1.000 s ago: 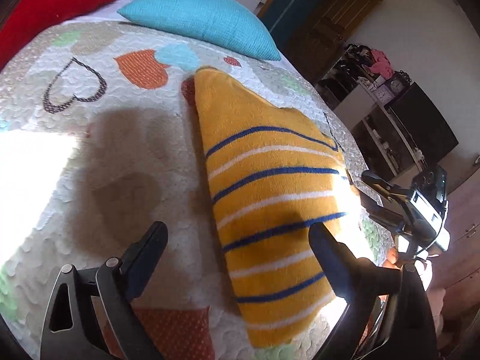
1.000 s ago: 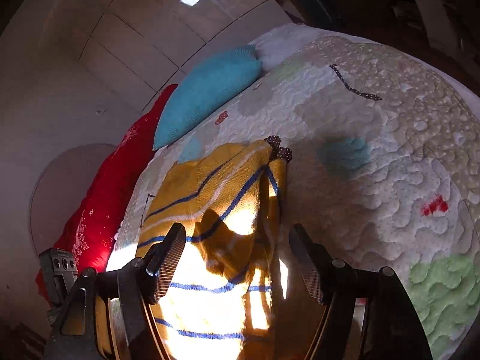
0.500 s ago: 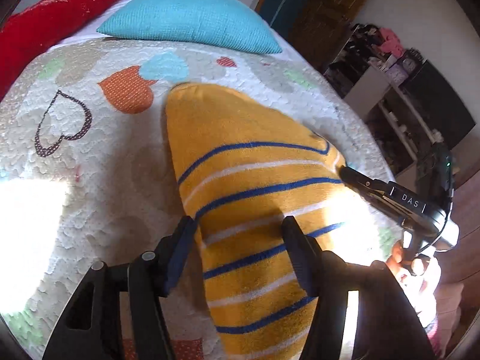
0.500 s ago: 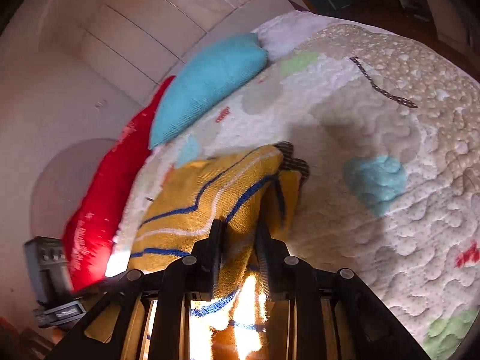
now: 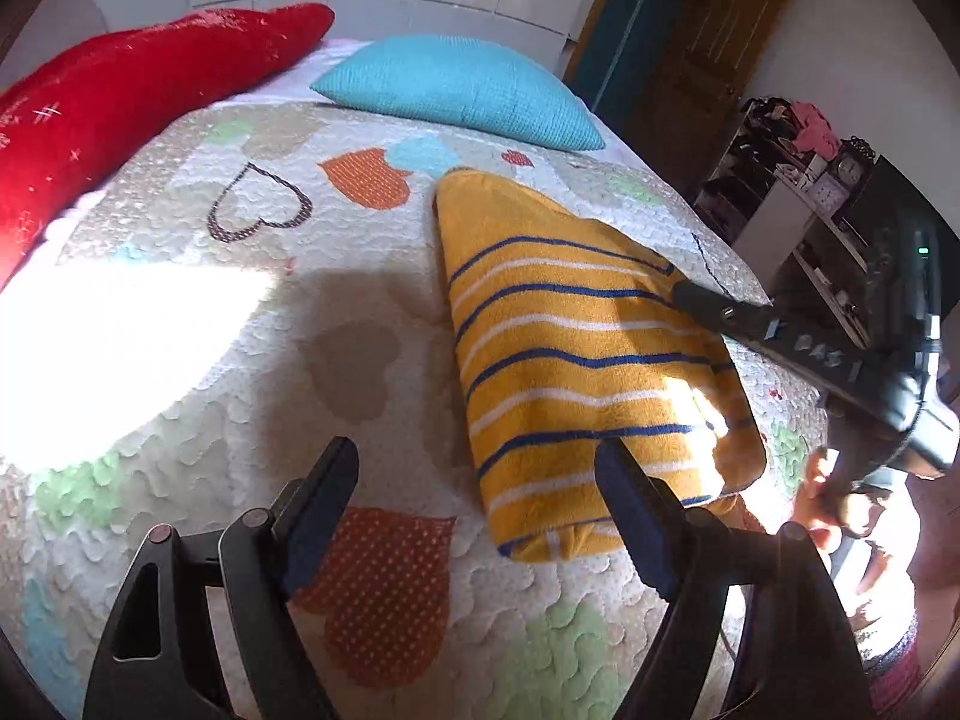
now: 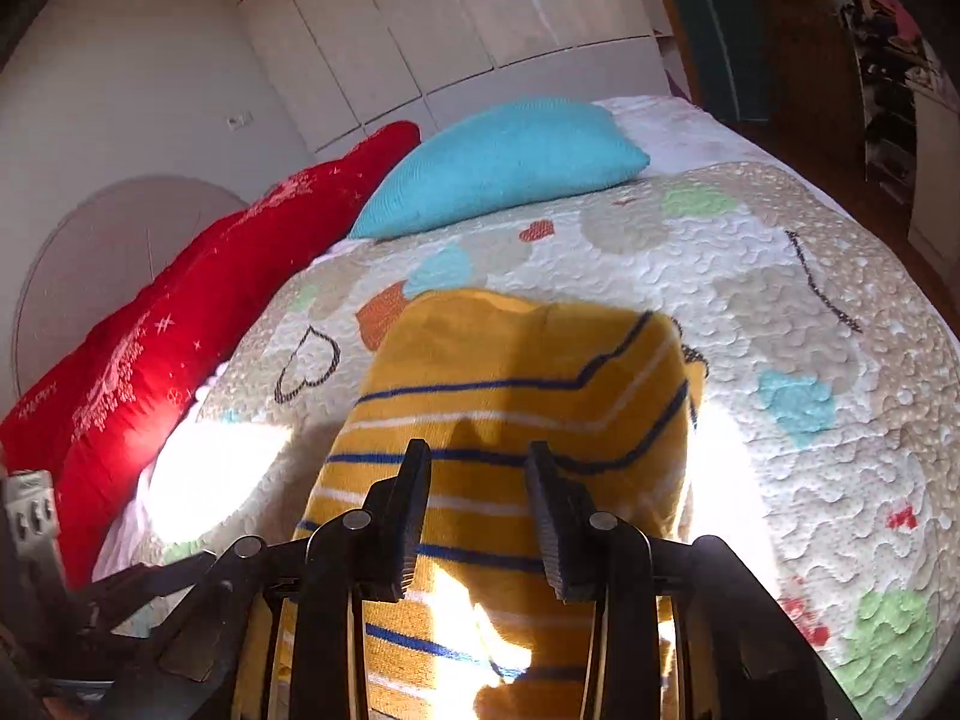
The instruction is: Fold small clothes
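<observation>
A yellow garment [image 5: 576, 354] with blue and white stripes lies folded on the quilted bedspread [image 5: 252, 372]. My left gripper [image 5: 480, 480] is open and empty, just off the garment's near left edge. My right gripper [image 5: 690, 300] shows in the left wrist view, reaching over the garment's right side. In the right wrist view the garment [image 6: 510, 396] lies right under the right gripper [image 6: 477, 468], whose jaws stand partly open with nothing clamped between them.
A turquoise pillow [image 5: 462, 90] and a red pillow [image 5: 120, 102] lie at the head of the bed. Shelves with clutter [image 5: 804, 180] and a wooden door [image 5: 708, 42] stand past the bed's right edge. Bright sunlight falls on the quilt's left side [image 5: 108, 348].
The left gripper opened and drew back off the garment to its left edge. The right gripper, shut on the garment half a second ago, opened partly and let it lie flat.
</observation>
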A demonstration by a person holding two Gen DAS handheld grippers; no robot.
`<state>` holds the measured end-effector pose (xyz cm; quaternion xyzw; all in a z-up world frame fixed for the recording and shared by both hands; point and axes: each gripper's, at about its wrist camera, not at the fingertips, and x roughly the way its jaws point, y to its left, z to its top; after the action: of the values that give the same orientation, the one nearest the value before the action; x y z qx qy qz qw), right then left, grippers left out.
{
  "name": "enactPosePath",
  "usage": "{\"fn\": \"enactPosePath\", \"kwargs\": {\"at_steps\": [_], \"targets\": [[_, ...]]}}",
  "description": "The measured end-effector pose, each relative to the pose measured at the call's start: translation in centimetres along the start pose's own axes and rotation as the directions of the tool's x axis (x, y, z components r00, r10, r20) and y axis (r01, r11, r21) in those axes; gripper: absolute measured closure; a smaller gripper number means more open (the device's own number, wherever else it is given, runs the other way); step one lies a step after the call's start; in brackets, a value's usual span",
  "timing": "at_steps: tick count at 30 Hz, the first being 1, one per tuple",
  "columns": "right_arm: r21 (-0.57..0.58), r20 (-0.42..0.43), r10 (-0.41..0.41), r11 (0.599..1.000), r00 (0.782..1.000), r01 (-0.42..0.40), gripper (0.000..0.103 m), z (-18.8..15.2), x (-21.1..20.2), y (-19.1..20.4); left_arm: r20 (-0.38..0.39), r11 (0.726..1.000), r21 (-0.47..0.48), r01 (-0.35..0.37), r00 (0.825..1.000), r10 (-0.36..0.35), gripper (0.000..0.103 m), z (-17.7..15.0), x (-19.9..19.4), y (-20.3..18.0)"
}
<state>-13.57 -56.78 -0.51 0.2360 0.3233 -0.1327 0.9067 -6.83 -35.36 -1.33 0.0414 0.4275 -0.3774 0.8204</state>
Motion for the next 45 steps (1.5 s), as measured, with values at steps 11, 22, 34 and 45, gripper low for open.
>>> {"fn": "enactPosePath", "kwargs": {"at_steps": [11,22,34,45], "targets": [[-0.093,-0.003,-0.117,0.989,0.993,0.116,0.066,-9.2,-4.5,1.0,0.423,0.931,0.039,-0.364,0.85,0.314,0.0,-4.7,-11.0,-0.2],[-0.081,-0.098,-0.026,0.997,0.995,0.018,0.063,-8.9,1.5,6.5,0.46,0.94,0.01,-0.341,0.836,0.299,0.0,-7.2,-15.5,-1.4],[0.087,-0.043,-0.079,0.993,0.996,0.083,0.047,-14.3,-10.0,-3.6,0.225,0.963,0.048,-0.265,0.942,0.248,0.0,-8.6,-10.2,-1.1],[0.062,0.015,-0.288,0.956,0.958,0.286,0.038,-15.3,-13.2,-5.1,0.114,0.96,0.076,-0.27,0.959,0.261,0.0,-10.2,-7.8,-2.4]]}}
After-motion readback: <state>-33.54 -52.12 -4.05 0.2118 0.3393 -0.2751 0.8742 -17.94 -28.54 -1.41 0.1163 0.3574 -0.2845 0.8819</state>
